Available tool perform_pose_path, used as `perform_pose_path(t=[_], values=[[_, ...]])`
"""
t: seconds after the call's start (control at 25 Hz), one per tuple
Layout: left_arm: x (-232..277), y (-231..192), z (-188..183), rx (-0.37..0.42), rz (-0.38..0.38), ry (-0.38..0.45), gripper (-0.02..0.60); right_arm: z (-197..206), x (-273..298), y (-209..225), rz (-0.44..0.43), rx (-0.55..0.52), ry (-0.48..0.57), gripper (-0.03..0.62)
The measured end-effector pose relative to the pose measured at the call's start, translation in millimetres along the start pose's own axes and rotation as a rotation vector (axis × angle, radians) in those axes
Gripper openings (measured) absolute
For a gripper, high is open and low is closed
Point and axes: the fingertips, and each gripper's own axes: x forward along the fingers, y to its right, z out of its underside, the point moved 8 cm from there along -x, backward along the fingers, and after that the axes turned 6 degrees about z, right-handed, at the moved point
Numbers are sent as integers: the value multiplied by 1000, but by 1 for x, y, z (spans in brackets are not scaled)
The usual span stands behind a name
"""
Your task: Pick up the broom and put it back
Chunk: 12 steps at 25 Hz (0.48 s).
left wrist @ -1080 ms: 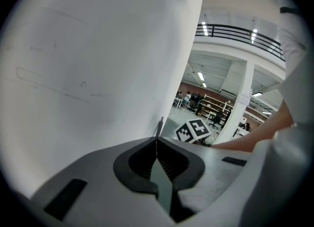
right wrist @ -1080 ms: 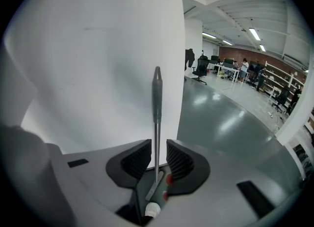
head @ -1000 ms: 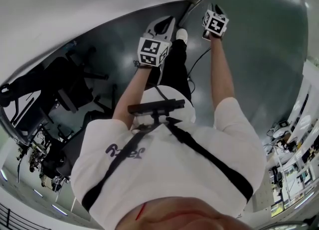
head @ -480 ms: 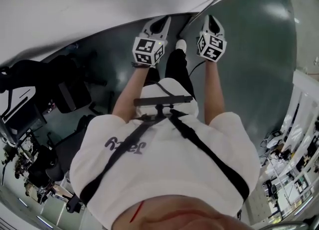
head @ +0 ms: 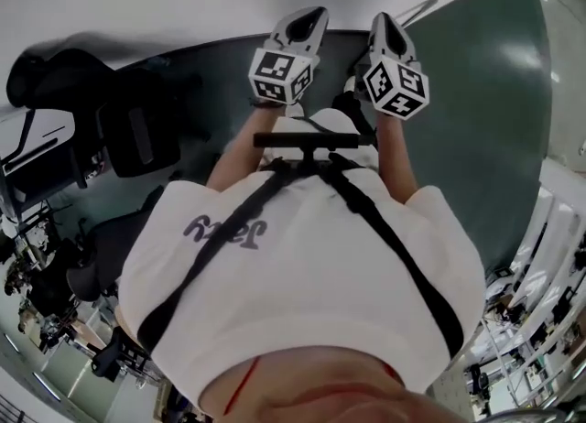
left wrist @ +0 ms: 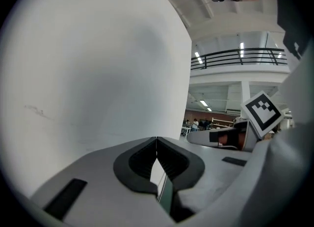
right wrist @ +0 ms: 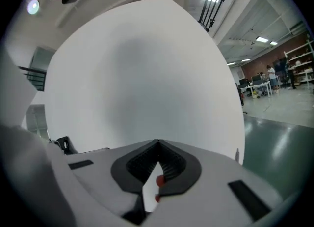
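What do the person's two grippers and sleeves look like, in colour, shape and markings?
The left gripper and the right gripper have smooth light grey bodies that taper to a point. Each carries a white cube with black square markers. The inner pads are black and ribbed. The person wears a white T-shirt with short sleeves, crossed by black straps.

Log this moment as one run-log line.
left gripper: fingers shut, empty | right gripper: fingers shut, empty | both face white wall | thin pole by wall, likely broom handle: in neither gripper
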Motion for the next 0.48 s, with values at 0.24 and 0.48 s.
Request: perform_pose_path(t=[0.24, 0.48], values=[[-25, 3, -32, 37, -51, 79, 12, -13, -3, -46, -114, -61, 11, 8], [-22, 4, -46, 40, -103, 130, 12, -26, 2, -43, -127, -105, -9, 8]])
